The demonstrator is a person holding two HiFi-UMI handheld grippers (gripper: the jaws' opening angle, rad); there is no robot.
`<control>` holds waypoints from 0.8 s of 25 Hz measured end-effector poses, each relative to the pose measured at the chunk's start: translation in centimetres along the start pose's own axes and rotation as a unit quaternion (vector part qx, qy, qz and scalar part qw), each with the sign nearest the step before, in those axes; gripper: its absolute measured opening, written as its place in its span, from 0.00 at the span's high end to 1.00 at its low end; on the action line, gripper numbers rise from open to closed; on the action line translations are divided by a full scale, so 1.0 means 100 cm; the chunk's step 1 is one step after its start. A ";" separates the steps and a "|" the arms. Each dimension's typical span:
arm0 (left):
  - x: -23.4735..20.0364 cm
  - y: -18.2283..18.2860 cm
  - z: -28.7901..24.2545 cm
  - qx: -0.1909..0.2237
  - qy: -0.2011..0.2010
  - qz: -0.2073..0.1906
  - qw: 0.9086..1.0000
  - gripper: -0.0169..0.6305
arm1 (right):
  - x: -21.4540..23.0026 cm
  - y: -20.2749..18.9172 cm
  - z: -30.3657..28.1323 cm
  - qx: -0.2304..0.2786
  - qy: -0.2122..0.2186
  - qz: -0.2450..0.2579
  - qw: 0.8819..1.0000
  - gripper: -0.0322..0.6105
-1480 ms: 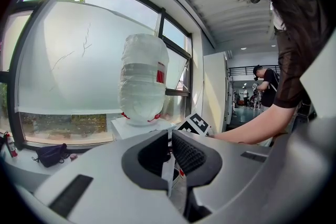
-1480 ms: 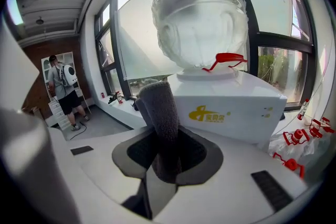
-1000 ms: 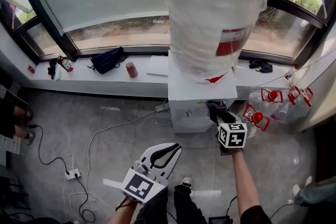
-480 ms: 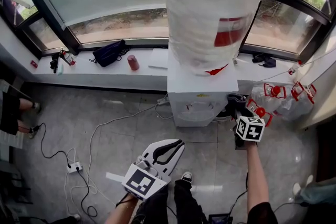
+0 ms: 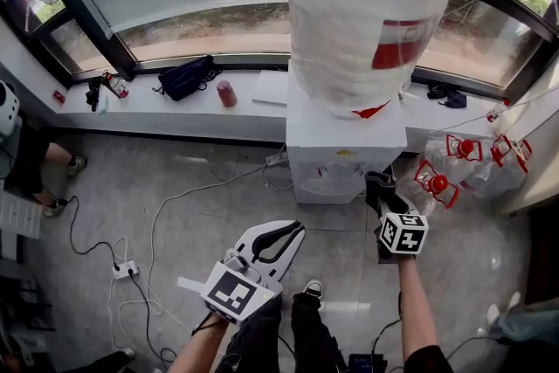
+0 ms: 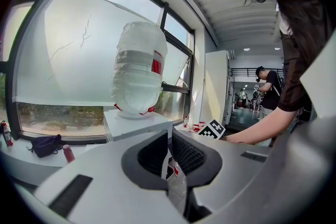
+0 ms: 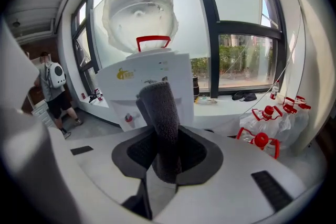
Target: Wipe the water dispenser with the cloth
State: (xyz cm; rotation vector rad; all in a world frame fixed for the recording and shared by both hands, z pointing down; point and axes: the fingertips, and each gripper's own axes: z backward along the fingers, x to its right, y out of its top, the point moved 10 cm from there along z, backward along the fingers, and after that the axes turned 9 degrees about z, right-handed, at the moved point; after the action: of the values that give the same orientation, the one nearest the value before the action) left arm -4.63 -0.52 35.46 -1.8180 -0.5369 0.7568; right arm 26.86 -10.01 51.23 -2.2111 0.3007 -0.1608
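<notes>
The right gripper (image 5: 383,203) clamps the soft, light cloth (image 7: 160,113) near its lower end; the top probably bends easily. The left gripper (image 5: 281,238) is closed and empty.

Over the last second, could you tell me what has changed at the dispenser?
The right hand-held gripper swept the cloth from the front of the dispenser out to its right edge, then back to the front right corner, slightly lower, gripping it throughout. The left hand-held gripper stayed low, shut and empty; the bottle stayed on top.
</notes>
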 end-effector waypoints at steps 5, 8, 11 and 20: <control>-0.016 -0.005 0.007 -0.003 0.004 0.002 1.000 0.93 | -0.057 -0.014 -0.025 -0.010 0.052 0.006 0.999 0.79; -0.027 -0.011 0.009 -0.012 0.009 0.007 1.000 0.93 | -0.089 -0.019 -0.043 -0.022 0.080 0.013 0.996 0.79; -0.040 -0.015 0.009 -0.016 0.012 0.012 1.000 0.93 | -0.115 -0.022 -0.064 -0.031 0.099 0.019 0.994 0.79; -0.079 -0.024 0.013 -0.022 0.014 0.017 1.000 0.93 | -0.163 -0.028 -0.124 -0.053 0.110 0.041 0.992 0.79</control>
State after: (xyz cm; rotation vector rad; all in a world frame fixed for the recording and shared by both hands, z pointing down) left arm -11.13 -4.11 39.27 -1.8800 -0.5102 0.7464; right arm 8.92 -13.40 60.90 -2.2833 0.5318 -0.3524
